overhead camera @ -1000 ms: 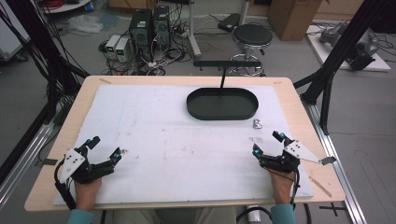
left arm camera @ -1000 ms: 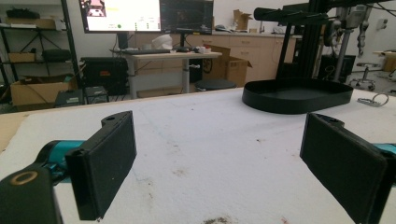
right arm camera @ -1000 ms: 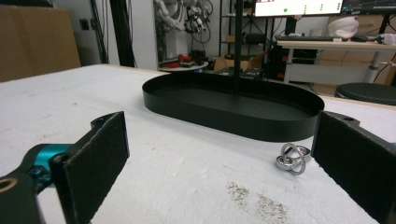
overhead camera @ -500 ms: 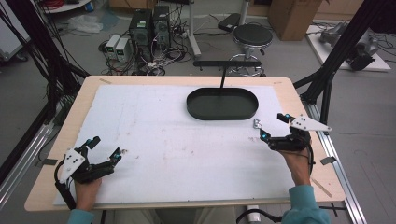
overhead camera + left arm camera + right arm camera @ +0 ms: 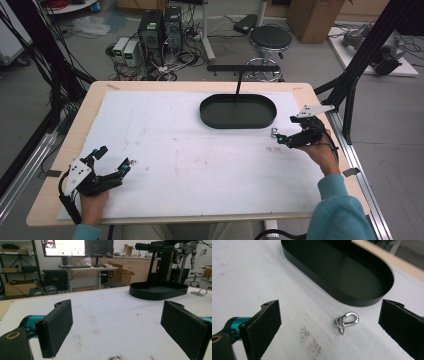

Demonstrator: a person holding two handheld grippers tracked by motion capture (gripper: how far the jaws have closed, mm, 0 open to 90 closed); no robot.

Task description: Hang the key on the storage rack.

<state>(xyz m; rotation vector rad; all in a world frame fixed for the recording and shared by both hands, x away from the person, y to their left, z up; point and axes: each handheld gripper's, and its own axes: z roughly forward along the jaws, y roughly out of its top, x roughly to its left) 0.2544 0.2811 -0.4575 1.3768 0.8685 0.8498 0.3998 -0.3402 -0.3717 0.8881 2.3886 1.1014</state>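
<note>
Nearest the person, the left gripper (image 5: 111, 167) lies low over the front left corner of the white mat (image 5: 165, 150), held in the left hand (image 5: 92, 200). Its jaws stand wide apart with nothing between them; in the left gripper view only bare, lightly stained mat lies between the two black pads (image 5: 57, 327).

Farther up and on the right side, the right hand (image 5: 322, 152) holds the right gripper (image 5: 280, 137) just above the mat, pointing left toward a small metal clip (image 5: 274, 132). The right gripper's jaws are also spread wide and hold nothing. In the right gripper view the clip (image 5: 346, 320) lies flat on the mat between and a little ahead of the two pads (image 5: 263, 325), touching neither; it is a shiny loop with a smaller ring joined at one end. A brownish stain (image 5: 310, 341) marks the mat just beside it, on the near side.

Just beyond the clip sits the black oval tray (image 5: 238, 122), apart from it by a narrow strip of mat. The tray's inside looks empty in the right gripper view (image 5: 352, 298). A thin black post (image 5: 238, 84) with a crossbar rises behind the tray at the far edge of the table (image 5: 95, 102).

Past the table, on the floor, stand computer boxes (image 5: 160, 30) with cables and a round stool (image 5: 270, 37).
</note>
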